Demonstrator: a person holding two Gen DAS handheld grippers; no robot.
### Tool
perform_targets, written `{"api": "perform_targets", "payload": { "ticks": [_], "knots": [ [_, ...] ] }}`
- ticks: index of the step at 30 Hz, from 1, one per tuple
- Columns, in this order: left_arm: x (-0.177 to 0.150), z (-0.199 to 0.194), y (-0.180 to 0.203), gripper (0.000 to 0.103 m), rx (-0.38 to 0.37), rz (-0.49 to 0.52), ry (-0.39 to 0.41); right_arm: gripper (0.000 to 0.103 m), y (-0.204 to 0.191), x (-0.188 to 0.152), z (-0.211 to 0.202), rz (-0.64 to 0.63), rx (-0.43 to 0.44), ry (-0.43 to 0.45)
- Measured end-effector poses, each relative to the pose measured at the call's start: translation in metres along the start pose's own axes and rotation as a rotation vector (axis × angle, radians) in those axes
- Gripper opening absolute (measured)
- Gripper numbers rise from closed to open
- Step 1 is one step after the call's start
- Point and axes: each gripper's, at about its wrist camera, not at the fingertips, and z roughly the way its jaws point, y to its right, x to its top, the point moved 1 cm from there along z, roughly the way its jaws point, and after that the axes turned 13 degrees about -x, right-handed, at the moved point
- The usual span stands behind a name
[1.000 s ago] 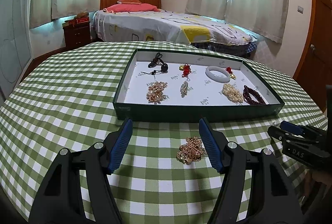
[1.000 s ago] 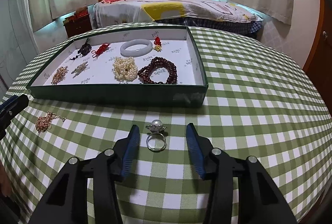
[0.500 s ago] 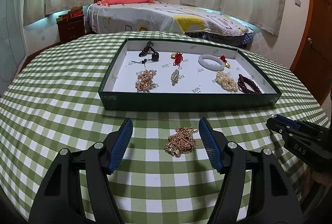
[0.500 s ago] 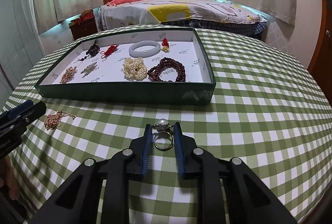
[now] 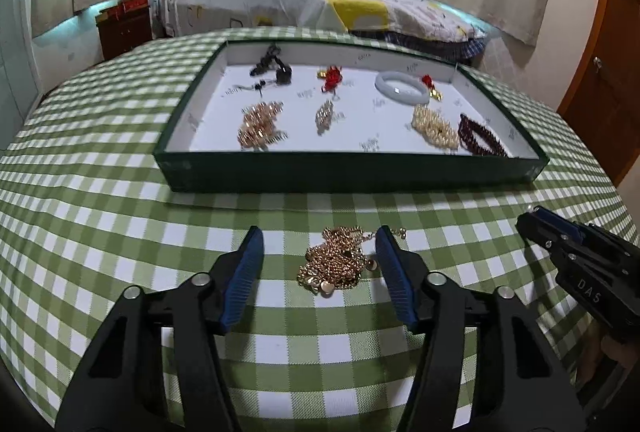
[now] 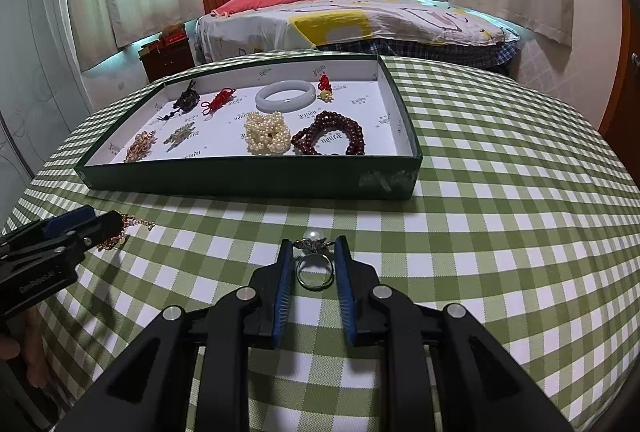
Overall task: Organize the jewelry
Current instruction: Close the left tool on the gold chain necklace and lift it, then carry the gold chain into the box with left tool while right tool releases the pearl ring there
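Right gripper (image 6: 314,252): pinching pearl ring (image 6: 315,264) on checked tablecloth (image 6: 500,232). Left gripper (image 5: 320,244): spread around gold chain (image 5: 336,264). Green tray (image 6: 248,178) at 12 o'clock, apparently 8 pieces.

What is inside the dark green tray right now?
The dark green tray holds a pale jade bangle, cream pearl cluster, dark red bead bracelet, red knot charms, black cord pendant and gold pieces. Its near wall hides the front floor strip.

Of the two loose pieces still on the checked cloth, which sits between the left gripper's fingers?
The tangled gold chain necklace, between the open left gripper fingers. The silver pearl ring lies within the right gripper instead.
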Motion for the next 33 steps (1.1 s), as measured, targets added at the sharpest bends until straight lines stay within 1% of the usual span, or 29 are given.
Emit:
{"api": "perform_targets", "payload": {
  "ticks": [3, 5, 6, 7, 8, 16, 26, 33],
  "knots": [
    [0.000, 0.001, 0.000, 0.046, 0.002, 0.008, -0.004, 0.022, 0.000, 0.000, 0.000, 0.002, 0.003, 0.001],
    [-0.002, 0.001, 0.002, 0.030, 0.002, 0.025, -0.005, 0.022, 0.000, 0.000, 0.000, 0.002, 0.001, 0.001],
    [-0.002, 0.000, 0.002, 0.025, -0.004, 0.030, -0.004, 0.022, 0.000, 0.000, 0.000, 0.003, 0.002, 0.001],
    [-0.003, 0.000, 0.003, 0.016, -0.019, 0.036, -0.004, 0.022, 0.000, 0.000, 0.000, 0.003, 0.002, 0.002],
    [-0.004, 0.000, 0.004, 0.015, -0.026, 0.041, -0.004, 0.022, 0.000, 0.000, 0.000, 0.004, 0.002, 0.002],
    [-0.005, -0.005, 0.001, 0.010, -0.047, 0.021, 0.013, 0.022, 0.000, 0.000, -0.001, 0.006, 0.001, 0.006],
    [-0.001, -0.013, 0.006, 0.010, -0.046, 0.039, 0.038, 0.022, -0.001, 0.001, -0.002, 0.014, 0.007, 0.010],
    [0.003, -0.021, 0.007, 0.010, -0.042, 0.047, 0.061, 0.022, -0.001, 0.002, -0.009, 0.014, 0.009, 0.032]
  ]
}}
